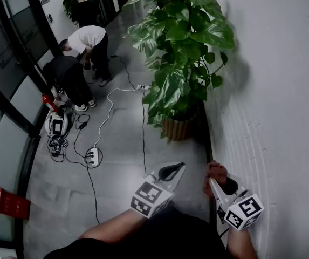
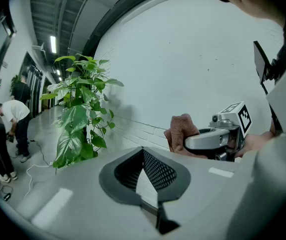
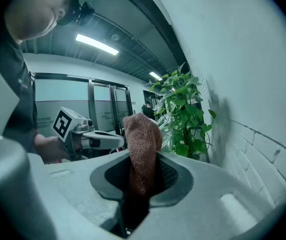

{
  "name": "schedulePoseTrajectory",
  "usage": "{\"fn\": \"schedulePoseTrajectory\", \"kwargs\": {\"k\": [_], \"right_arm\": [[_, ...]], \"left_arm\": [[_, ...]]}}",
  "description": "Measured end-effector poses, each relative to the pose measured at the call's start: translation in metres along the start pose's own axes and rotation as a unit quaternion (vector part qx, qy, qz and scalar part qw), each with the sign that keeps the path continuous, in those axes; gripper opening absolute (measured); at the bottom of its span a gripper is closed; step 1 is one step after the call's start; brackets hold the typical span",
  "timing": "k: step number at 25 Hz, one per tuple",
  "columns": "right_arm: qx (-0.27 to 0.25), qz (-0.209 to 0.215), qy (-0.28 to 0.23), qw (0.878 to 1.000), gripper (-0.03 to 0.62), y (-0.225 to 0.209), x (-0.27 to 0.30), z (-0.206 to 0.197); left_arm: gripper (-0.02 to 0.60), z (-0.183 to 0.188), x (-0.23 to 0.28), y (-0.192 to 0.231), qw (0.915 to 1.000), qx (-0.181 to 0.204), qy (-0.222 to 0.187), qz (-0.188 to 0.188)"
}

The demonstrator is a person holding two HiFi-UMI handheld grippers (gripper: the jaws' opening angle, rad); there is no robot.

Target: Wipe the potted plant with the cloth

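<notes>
The right tool is clamped on a rust-brown cloth, a nubby terry rag that stands up between its jaws in a soft rounded hump. The left tool holds nothing; its dark, mesh-textured jaws meet at the tips. Both are held low at the near edge, close together, the right one just beside the white wall, which is painted over shallow brick courses.

The potted plant stands farther along that wall, well apart from the cloth. It has broad, glossy, pointed green leaves on a tall bushy stack, set in a round ribbed tan pot on the smooth grey floor.

To the far left, white and black cables snake to a power strip, and people bend over equipment.
</notes>
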State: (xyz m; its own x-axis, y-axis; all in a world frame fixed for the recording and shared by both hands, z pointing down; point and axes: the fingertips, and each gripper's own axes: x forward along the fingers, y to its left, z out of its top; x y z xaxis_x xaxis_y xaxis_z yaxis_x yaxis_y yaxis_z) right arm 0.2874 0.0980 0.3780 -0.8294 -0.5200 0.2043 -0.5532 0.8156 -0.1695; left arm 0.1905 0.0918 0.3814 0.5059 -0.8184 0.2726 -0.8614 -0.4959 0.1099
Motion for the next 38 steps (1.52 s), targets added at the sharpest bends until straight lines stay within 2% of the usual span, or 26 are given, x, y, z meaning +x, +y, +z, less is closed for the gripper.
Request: {"fn": "schedulePoseTrajectory", "kwargs": {"k": [5,13,20,30,38], "right_arm": [[0.002,0.007,0.002,1.000,0.066,0.003,0.005,-0.003],[0.004,0.027,-0.002,1.000,0.066,0.006,0.024,0.001],[0.002,0.023,-0.002,1.000,0.066,-0.015,0.054,0.006],[0.004,-0.009,-0.011,1.000,0.066,-0.038,0.154,0.050],[0.004,-0.044,-0.023,0.999,0.066,-0.023,0.237,0.098]], "left_arm": [[0.017,-0.004,-0.004,0.004,1.0000,-0.003,0.000,0.009],[0.017,-0.012,-0.016,0.033,0.9988,-0.013,0.008,0.046],[0.017,-0.009,0.001,0.070,0.9984,-0.015,0.004,0.054],[0.017,0.014,0.026,0.180,0.9992,-0.007,0.013,0.036],[0.017,0.045,0.034,0.278,0.9999,0.013,0.007,0.002]]}}
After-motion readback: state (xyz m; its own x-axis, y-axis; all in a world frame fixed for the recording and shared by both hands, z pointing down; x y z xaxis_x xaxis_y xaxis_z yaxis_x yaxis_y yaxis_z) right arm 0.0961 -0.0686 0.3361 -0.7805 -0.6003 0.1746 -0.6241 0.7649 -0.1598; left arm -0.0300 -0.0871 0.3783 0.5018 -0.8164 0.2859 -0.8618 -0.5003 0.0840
